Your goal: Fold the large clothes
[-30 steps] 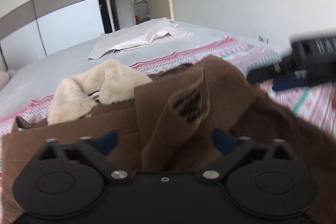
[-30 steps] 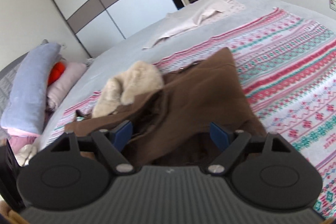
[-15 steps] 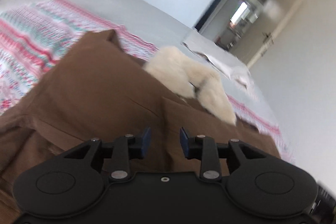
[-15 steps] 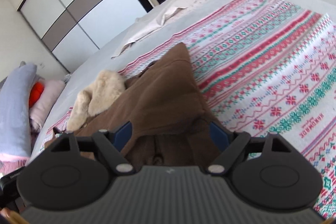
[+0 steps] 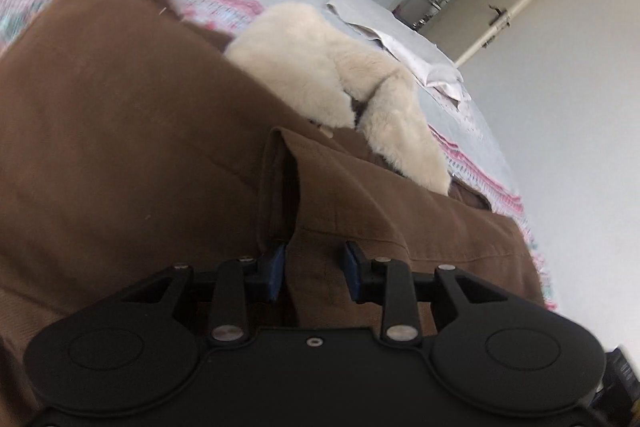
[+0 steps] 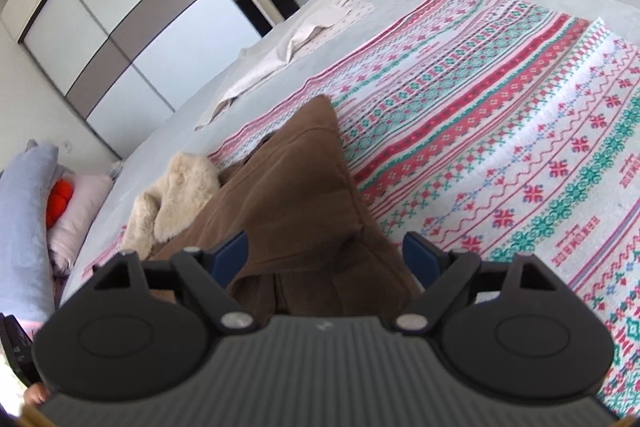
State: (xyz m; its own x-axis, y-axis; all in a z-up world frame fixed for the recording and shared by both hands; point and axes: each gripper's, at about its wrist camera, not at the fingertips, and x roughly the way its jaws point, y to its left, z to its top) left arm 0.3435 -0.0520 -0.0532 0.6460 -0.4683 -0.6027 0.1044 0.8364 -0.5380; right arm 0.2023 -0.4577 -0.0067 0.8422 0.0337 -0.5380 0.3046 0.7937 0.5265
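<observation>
— Brown cloth fills both views: one coat point(image 6: 296, 203) lies on the bed point(image 6: 248, 75), over one patterned blanket point(image 6: 500, 131). How far along is the fold?

— Partway, I judge. Its panels already lie doubled over each other, but the bundle looks loose and lumpy; the cream fur collar point(image 5: 340, 83) still sticks out at the far end.

— Anything else there?

— One pale sheet point(image 6: 296, 39) crumpled further off, and some pillows point(image 6: 24, 227).

— And the tools?

— Two. The left hand-held gripper point(image 5: 314, 269) has its fingers narrowed around a raised ridge of coat fabric. The right hand-held gripper point(image 6: 326, 255) is spread wide, above the coat, holding nothing.
</observation>
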